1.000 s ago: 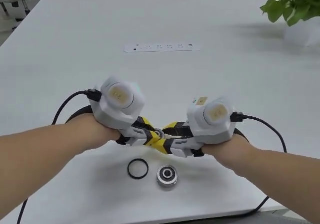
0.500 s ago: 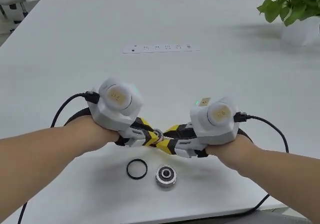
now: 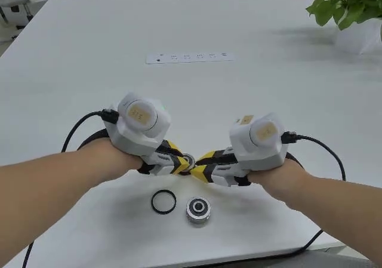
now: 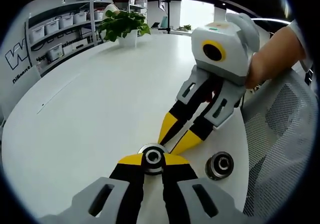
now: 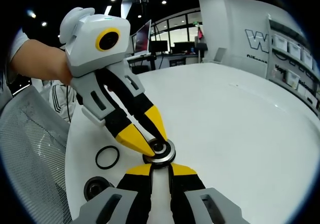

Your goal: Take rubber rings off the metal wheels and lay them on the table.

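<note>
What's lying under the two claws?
A ring and a wheel lie on the table, side by side. The left claw and right claw cover the held wheel's rim, so any ring there is hidden.

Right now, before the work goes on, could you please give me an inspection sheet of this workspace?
Surface: white table, smooth, no spills seen.
Job's things: held wheel lifted between the two grippers, its rim dark, likely the ring; loose rubber ring flat on the table; second wheel beside it, apart.
Clutter: power strip further back; nothing else seen.
Grippers: left hand-held gripper and right hand-held gripper both shut on the held wheel, from opposite sides.
Cables: left cable and right cable, black, one from each gripper, lying on the table.
Surroundings: potted plant at the far corner; shelves with bins beyond.
</note>
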